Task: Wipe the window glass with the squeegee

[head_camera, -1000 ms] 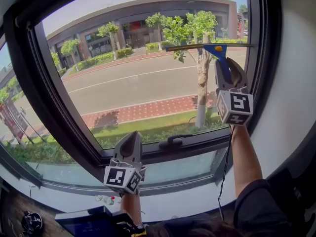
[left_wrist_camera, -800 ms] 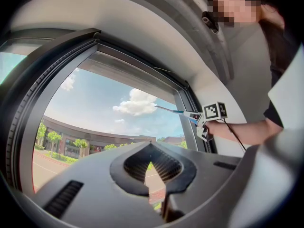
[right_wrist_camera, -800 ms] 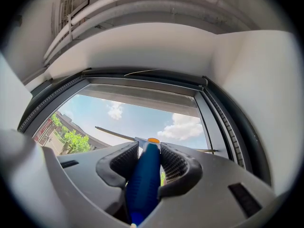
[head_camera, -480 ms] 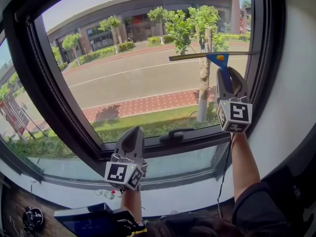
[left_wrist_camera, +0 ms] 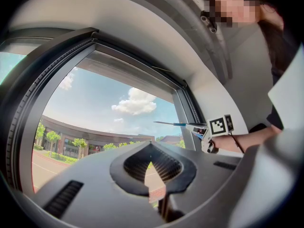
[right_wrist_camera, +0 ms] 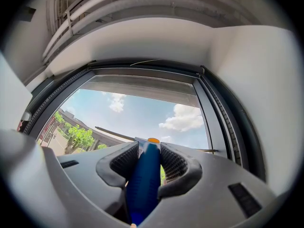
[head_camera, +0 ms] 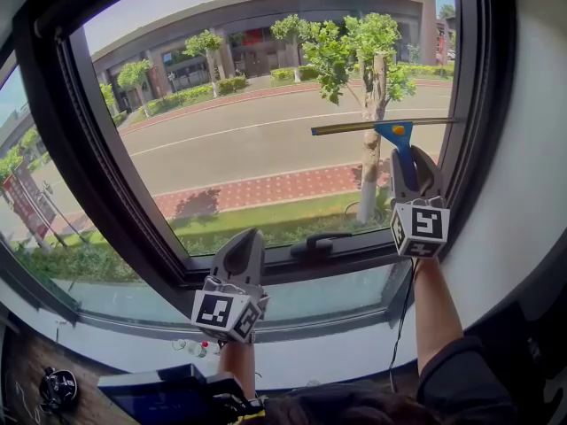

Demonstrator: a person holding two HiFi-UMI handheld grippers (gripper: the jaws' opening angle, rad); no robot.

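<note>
The squeegee (head_camera: 395, 136) has a blue handle with an orange dot and a long thin blade (head_camera: 354, 127) lying level against the window glass (head_camera: 257, 140), on its right half. My right gripper (head_camera: 411, 168) is shut on the blue handle (right_wrist_camera: 144, 179), pointing up just below the blade. My left gripper (head_camera: 239, 255) is shut and holds nothing; it stands low, in front of the bottom window frame (head_camera: 266, 268). From the left gripper view the squeegee (left_wrist_camera: 178, 124) and the right gripper's marker cube (left_wrist_camera: 219, 125) show at the right.
A black window handle (head_camera: 317, 244) sits on the bottom frame between the grippers. The dark right frame (head_camera: 468, 104) stands close to the blade's right end. Below lie a white sill (head_camera: 292, 361), a dark device (head_camera: 164, 397) and small bottles (head_camera: 190, 348). A person (left_wrist_camera: 266, 27) shows at the left gripper view's upper right.
The right gripper has drawn the squeegee straight down the glass, blade still level. The left gripper has stayed near the bottom frame, hardly moving.
</note>
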